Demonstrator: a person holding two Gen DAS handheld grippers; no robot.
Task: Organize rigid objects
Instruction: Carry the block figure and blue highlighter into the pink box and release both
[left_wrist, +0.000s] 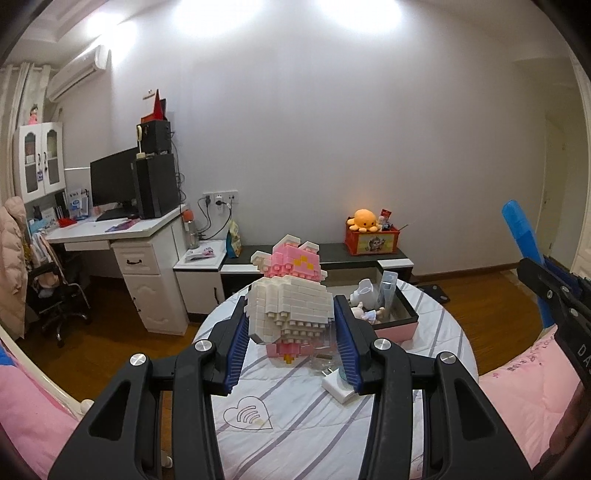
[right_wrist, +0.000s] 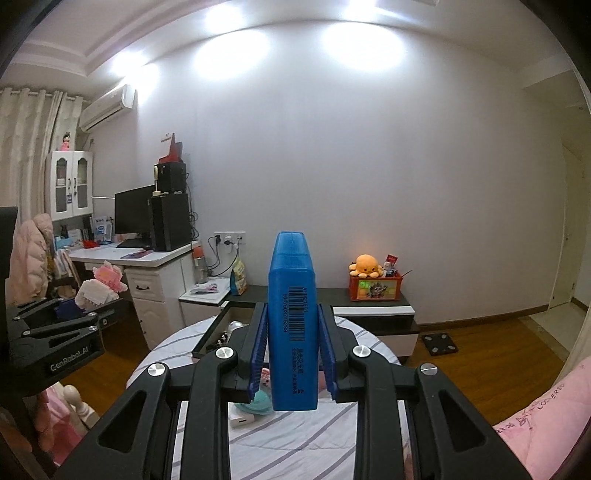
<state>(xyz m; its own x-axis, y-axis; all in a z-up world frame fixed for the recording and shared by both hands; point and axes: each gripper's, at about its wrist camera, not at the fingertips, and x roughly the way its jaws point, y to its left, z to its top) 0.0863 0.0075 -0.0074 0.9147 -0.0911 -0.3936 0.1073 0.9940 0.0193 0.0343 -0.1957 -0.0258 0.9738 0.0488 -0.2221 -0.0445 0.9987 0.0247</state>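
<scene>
Left tool (left_wrist: 291, 325) gripping pink-and-white toy-brick figure (left_wrist: 290, 295), holding it above round striped-cloth surface (left_wrist: 295, 410). Right tool (right_wrist: 291, 345) clamping tall blue plastic case (right_wrist: 291, 321) upright, barcode facing camera. Open pink-sided box (left_wrist: 397, 326) sitting on surface behind figure, small white block (left_wrist: 338, 387) lying beside left tool.

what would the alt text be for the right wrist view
The right claw is shut on an upright blue box with a barcode, held above a round table with a striped cloth. At far left, the left claw holds a pink and white brick toy; behind are a desk and white wall.
</scene>
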